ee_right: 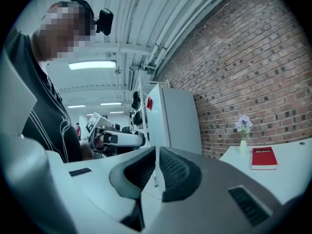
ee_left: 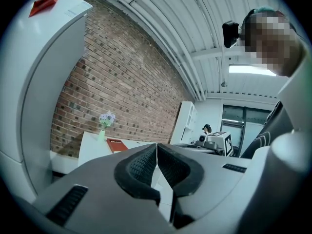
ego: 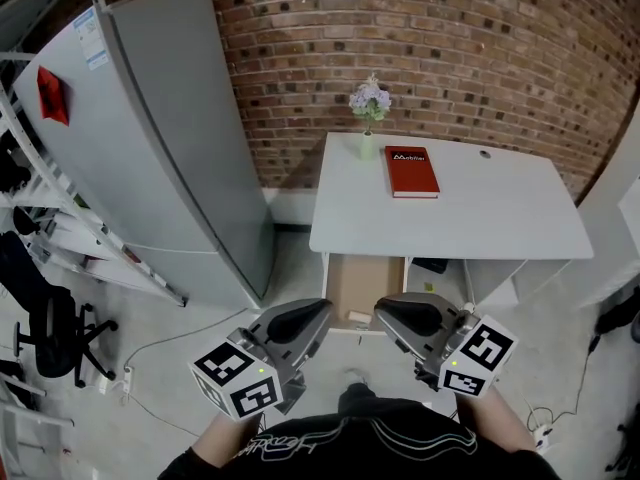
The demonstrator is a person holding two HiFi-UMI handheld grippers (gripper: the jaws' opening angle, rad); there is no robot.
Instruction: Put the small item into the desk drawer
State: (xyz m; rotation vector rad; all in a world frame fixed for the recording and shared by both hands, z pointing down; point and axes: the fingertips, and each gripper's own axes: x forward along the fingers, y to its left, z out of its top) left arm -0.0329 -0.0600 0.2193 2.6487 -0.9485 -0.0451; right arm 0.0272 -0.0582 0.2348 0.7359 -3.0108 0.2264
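A white rectangular desk (ego: 500, 213) is seen against a red-brown brick wall (ego: 450, 48). Beneath its left part, an open drawer with a light wooden inside (ego: 362, 280) is pulled out toward the camera. A small pale item (ego: 358, 317) is seen at the front of the drawer. It is too small for its kind to be told, and it cannot be made out whether it lies inside or on the front rim.

The left gripper (ego: 322, 310) and the right gripper (ego: 381, 314) are held level before the drawer, one to each side of the item in the head view. In both gripper views the ribbed black pads (ee_left: 141, 165) are pressed together with nothing between them — both tongs are clenched and empty.

On the desktop a red hardcover book (ego: 411, 171) is laid flat. A small pale green vase of lilac flowers (ego: 369, 108) is stood near it at the back edge. A tall grey refrigerator (ego: 160, 138) is stood left of the desk.
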